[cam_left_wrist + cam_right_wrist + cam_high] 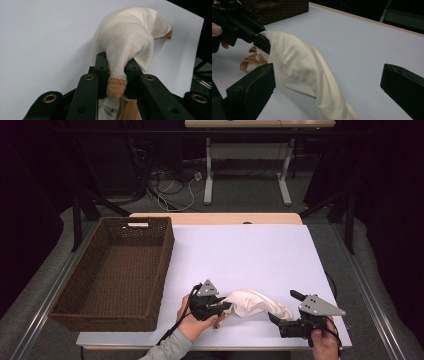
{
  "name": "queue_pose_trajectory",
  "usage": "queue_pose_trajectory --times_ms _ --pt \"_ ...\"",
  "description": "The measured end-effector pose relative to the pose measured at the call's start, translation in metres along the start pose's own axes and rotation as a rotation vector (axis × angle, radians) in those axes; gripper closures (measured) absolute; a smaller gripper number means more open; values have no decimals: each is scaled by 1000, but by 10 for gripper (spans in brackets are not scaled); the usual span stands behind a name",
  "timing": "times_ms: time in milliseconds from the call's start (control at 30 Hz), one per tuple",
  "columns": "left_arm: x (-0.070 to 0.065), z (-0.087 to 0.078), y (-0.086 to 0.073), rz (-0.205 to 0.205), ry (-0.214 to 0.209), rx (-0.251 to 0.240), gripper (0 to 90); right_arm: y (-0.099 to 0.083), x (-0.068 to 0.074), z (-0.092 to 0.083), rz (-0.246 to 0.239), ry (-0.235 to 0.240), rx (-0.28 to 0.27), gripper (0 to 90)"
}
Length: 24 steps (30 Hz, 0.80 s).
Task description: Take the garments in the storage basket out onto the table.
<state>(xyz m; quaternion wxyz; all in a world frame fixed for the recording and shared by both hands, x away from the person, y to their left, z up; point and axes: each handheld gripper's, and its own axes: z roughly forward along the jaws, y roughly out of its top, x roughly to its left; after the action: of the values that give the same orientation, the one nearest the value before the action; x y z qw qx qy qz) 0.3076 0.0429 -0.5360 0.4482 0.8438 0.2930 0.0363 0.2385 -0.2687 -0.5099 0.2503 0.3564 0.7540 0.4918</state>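
Note:
A cream garment [252, 302] with tan ribbed trim lies bunched near the table's front edge. My left gripper [221, 306] is shut on its left end; in the left gripper view the jaws [116, 67] pinch the cloth [125, 40] just above a tan cuff [116, 87]. My right gripper [283, 305] stands open at the garment's right end, jaws wide apart. In the right gripper view the cloth [297, 65] runs between its spread jaws [329, 72] without touching them, and the left gripper [263, 41] holds the far end.
A large brown wicker basket [107, 317] stands at the left of the white-covered table [240, 250], and its wall [279, 8] is seen behind the left gripper. Beyond the table are a desk frame [247, 170] and floor cables.

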Motion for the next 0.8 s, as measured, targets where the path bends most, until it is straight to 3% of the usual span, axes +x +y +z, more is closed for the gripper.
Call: queue_pose_trajectory --times_ms 167,300,333,667,800 --pt "3 2 -3 9 21 11 742 -2 2 2 -2 8 8 0" --pt "2 5 -5 -35 13 4 702 -2 2 2 -10 11 11 0" --pt "4 4 -5 -17 13 6 691 -2 2 2 -6 9 12 0" --pt "4 -4 -2 -39 26 -55 484 -3 3 4 -3 17 13 0" --pt "4 -9 0 -21 45 -78 418 -3 4 5 -7 15 19 0"
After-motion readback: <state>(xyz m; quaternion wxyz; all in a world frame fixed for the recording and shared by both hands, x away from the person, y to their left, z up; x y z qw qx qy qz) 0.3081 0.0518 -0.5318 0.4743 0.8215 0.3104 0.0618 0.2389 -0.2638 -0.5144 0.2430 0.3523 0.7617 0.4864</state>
